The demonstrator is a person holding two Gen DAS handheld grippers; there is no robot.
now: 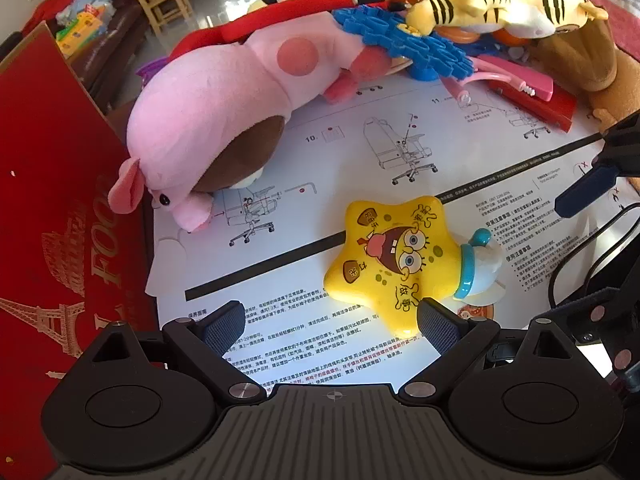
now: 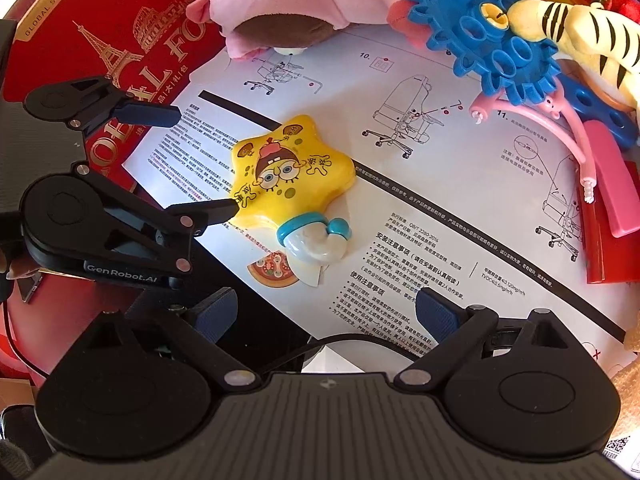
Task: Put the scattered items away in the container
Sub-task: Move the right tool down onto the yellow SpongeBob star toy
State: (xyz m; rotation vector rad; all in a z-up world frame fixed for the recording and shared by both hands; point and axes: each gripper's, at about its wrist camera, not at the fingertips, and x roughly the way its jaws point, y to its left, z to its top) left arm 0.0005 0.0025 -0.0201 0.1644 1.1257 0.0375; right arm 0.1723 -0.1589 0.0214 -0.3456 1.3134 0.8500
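Note:
A yellow star-shaped SpongeBob toy (image 1: pixel 394 258) with a white and blue cap lies flat on a white instruction sheet (image 1: pixel 360 152); it also shows in the right wrist view (image 2: pixel 290 176). My left gripper (image 1: pixel 332 322) is open and low over the sheet, its right fingertip touching the star's near edge; in the right wrist view the left gripper (image 2: pixel 204 160) has one finger against the star. My right gripper (image 2: pixel 326 314) is open and empty, a little short of the star. A red box (image 1: pixel 60 208) stands at the left.
A pink plush pig (image 1: pixel 224 116) lies at the sheet's far left. A blue plastic gear (image 2: pixel 484 28), a tiger plush (image 1: pixel 508 0), a pink plastic piece (image 2: pixel 612 184), a red block (image 1: pixel 540 106) and other toys are piled along the far side. A pizza sticker (image 2: pixel 272 272) lies beside the star.

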